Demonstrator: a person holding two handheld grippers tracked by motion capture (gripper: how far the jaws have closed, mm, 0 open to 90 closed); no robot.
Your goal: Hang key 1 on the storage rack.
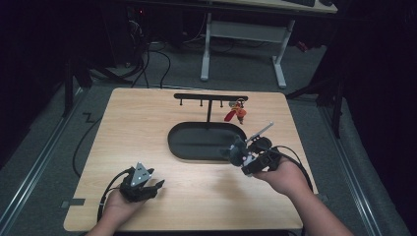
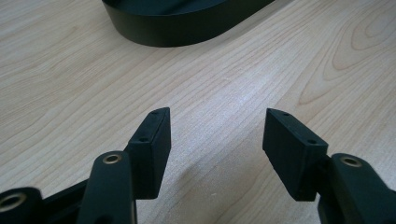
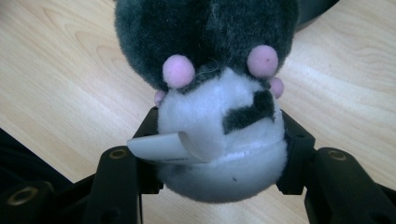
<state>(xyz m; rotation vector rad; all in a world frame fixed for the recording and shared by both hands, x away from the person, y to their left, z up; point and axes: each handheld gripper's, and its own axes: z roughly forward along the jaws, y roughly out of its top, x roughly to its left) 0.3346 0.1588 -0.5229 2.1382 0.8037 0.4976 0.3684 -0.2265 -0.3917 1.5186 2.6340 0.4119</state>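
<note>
Table [image 1: 147,128]: pale wood grain.
Tray [image 1: 182,142]: black, oval, set mid-table.
Rack [image 1: 210,97]: black, stood behind tray.
Keys [image 1: 237,112]: hung on rack, red tag.

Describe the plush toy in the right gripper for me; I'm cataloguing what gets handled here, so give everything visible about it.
The plush toy is small, rounded and fluffy: dark grey fur on one part, a white part with a dark patch, and small pink nubs where the two meet. A white fabric label sticks out from its white part. The right gripper is shut on it, its jaws pressing the white part from both sides. In the high view it hangs above the wooden table, by the near right rim of the black oval tray.
</note>
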